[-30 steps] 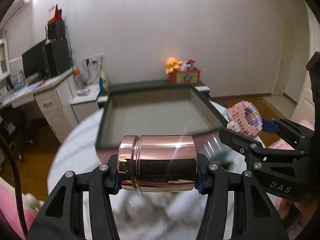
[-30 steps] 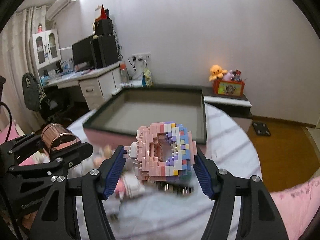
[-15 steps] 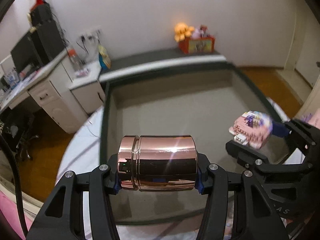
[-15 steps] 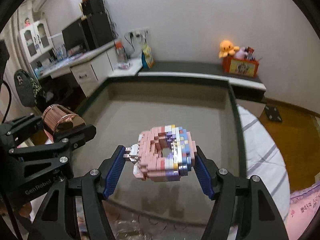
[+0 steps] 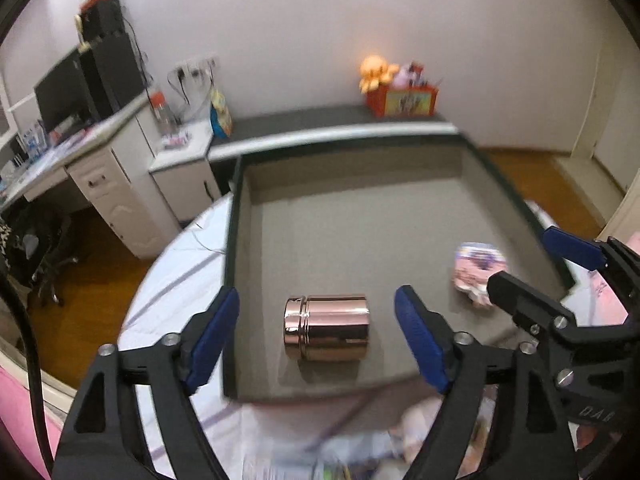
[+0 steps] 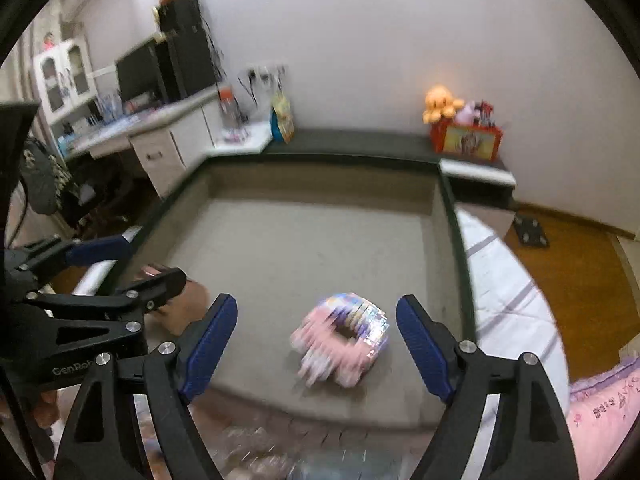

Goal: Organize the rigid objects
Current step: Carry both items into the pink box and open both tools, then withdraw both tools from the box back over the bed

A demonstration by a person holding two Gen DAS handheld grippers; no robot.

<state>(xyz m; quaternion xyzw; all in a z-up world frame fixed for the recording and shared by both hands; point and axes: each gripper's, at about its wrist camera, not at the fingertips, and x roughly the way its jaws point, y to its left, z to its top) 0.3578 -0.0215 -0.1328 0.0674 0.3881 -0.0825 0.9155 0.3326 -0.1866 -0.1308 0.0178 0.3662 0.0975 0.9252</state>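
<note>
Two hand-held grippers above a shallow grey tray [image 5: 472,168] with a dark green rim, set on a round table under a pale striped cloth [image 5: 180,264]; both task objects lie inside the tray.

Left gripper [image 5: 316,332]: jaws opening, blue pads wide and clear of the rose-gold metal canister [image 5: 326,332], which lies on its side on the tray floor between them, near the front wall; nothing is gripped.

Right gripper [image 6: 316,344]: jaws likewise opening, pads apart from the pink-and-purple brick-built ring [image 6: 342,338], which sits blurred on the tray floor between them, toward the right front corner; nothing is gripped.

Handling, canister: judged rigid, polished and slippery; being round and on its side, it may roll along the floor; the surest hold appears to be across the two flat ends, lid seam [image 5: 306,330] included, so that the pads bear on flat faces rather than the curved wall.

Handling, ring: judged light and stiff but brittle, being assembled from small studded bricks; a hard squeeze or a fall could shed pieces; a gentle hold across the outer diameter, on its broadest flanks, seems safest; its stepped surface should resist slipping.

Background: a desk [image 6: 120,128] at left; an orange plush octopus [image 6: 440,104] on a red box [image 6: 468,140] by the wall.
</note>
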